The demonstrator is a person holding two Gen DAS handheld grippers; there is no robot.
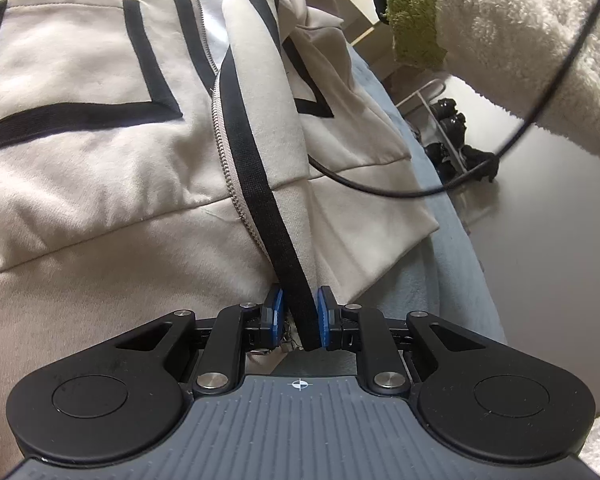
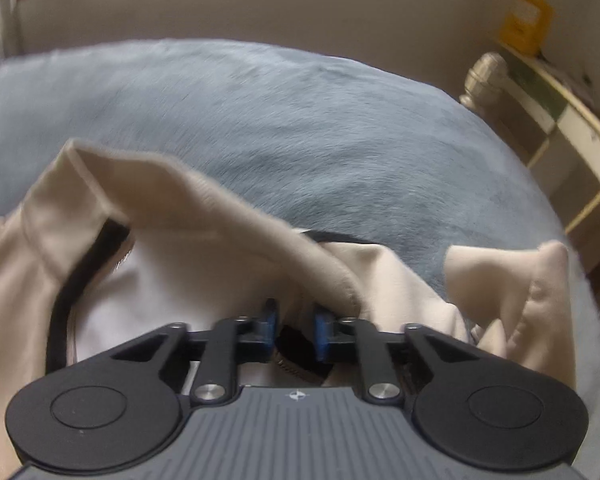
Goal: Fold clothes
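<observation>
A: What takes up the most room?

B: One blue-grey bed (image 2: 300, 120), covered in a fuzzy blanket. On it lies one cream zip jacket (image 1: 80, 168) with black trim, spread front side up.

A: Where is the jacket relative to the tongs?

B: Its black-edged front hem runs straight into the left tongs (image 1: 299, 316), which are clenched on that black trim band (image 1: 256, 184) beside the zipper (image 1: 220, 128). The band stretches taut from there up towards the far end, where the other tool grips it.

A: And the right tongs (image 2: 296, 328)?

B: They are closed on the jacket at its collar end; dark trim and zipper teeth sit between the blue pads (image 2: 322, 332). The collar (image 2: 204, 208) arches up just ahead of them, with the bed beyond. That view is blurred.

A: Anything else?

B: One fluffy white sleeve (image 1: 540, 48) with a green cuff, and one black cable (image 1: 380, 188) draped over the jacket's edge
</observation>
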